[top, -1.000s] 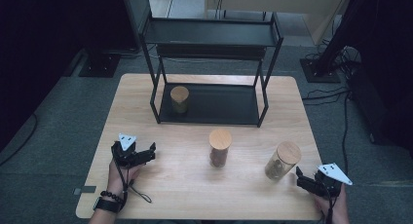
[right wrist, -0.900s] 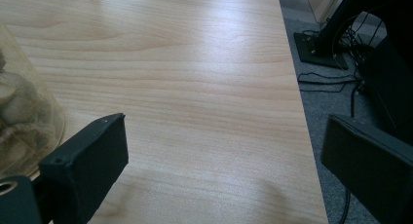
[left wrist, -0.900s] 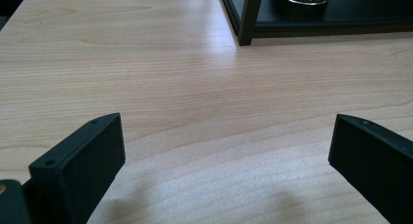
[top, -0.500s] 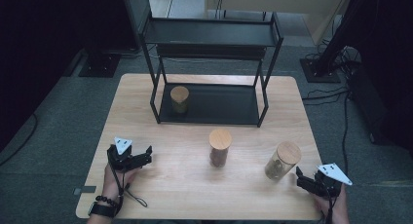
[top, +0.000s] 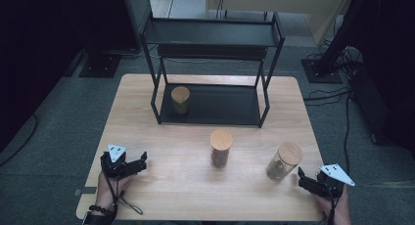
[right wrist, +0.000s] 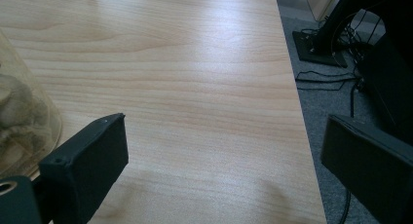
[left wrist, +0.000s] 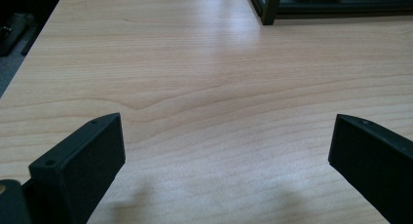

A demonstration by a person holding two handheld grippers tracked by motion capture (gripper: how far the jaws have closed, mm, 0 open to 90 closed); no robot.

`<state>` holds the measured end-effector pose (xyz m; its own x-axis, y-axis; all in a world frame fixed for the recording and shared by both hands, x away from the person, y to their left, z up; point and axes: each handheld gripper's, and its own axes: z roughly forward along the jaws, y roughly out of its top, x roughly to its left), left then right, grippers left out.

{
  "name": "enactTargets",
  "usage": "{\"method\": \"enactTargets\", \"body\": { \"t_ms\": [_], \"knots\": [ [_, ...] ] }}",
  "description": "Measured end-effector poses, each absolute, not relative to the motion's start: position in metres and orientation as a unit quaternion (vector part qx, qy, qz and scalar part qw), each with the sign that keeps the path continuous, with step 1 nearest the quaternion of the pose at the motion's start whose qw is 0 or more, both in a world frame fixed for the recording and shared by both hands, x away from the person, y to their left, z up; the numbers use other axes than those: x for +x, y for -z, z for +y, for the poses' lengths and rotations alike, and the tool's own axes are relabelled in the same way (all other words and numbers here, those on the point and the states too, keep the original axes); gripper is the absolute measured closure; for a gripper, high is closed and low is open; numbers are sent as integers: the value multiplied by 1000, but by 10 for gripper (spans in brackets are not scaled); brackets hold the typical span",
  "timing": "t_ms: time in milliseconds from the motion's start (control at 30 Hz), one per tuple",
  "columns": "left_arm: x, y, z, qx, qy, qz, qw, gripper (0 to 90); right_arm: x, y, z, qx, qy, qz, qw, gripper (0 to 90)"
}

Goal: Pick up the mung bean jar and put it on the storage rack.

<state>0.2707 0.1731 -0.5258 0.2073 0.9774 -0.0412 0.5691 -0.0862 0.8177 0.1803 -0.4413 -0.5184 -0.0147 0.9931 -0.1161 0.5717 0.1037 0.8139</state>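
Three glass jars with wooden lids are in the high view. One jar (top: 180,99) stands on the bottom shelf of a black rack (top: 266,95). A second jar (top: 220,147) stands mid-table, and a third jar (top: 283,160) stands toward the right front. My left gripper (top: 142,161) rests low over the front left of the table, jaws wide open over bare wood (left wrist: 229,136). My right gripper (top: 301,178) sits at the front right corner, open and empty. The third jar's glass wall (right wrist: 19,121) shows just left of its left jaw.
The wooden table (top: 147,117) has its right edge (right wrist: 299,112) close beside my right gripper. Beyond it lies grey floor with cables (right wrist: 326,78) and a stand base (top: 320,71). The rack's top shelf (top: 210,33) overhangs the back of the table.
My left gripper has slid back toward the table's front left edge. The right gripper and the three jars have stayed put.
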Motion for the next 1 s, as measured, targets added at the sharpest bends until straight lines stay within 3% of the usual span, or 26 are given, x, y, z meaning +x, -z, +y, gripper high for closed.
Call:
{"method": "enactTargets", "body": {
  "t_ms": [1000],
  "knots": [
    [251, 526, 200, 692, -272, 567, 354, 1, 180, 519, -440, 601, -288, 650, 364, 32]
  ]
}}
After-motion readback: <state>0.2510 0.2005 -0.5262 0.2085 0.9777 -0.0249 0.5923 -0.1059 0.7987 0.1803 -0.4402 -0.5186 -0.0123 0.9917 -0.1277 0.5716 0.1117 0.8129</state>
